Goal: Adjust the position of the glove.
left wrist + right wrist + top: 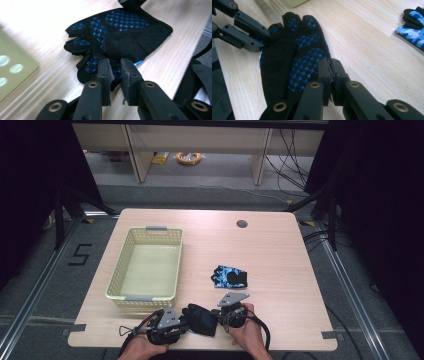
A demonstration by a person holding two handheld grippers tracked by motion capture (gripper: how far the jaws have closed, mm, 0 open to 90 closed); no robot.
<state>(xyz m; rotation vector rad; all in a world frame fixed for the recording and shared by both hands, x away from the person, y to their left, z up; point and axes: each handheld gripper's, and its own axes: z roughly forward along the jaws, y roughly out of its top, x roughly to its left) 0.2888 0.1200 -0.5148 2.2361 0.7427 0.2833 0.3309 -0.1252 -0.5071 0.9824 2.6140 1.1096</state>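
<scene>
Where the table's near edge runs, black glove (201,318) between left gripper (184,324) and right gripper (223,316), both clamped on opposite edges.

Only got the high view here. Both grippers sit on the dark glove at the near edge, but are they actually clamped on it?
Observer: Yes. In its own view, the left gripper pinches the glove at an edge.
Operator: And the right?
Observer: The right gripper is shut on the opposite edge, by the blue-dotted palm.
Operator: Which face is up?
Observer: Palm side: blue grip dots and a black suede-like patch.
Operator: The other glove?
Observer: The second glove lies apart, blue camouflage pattern up, untouched.
</scene>
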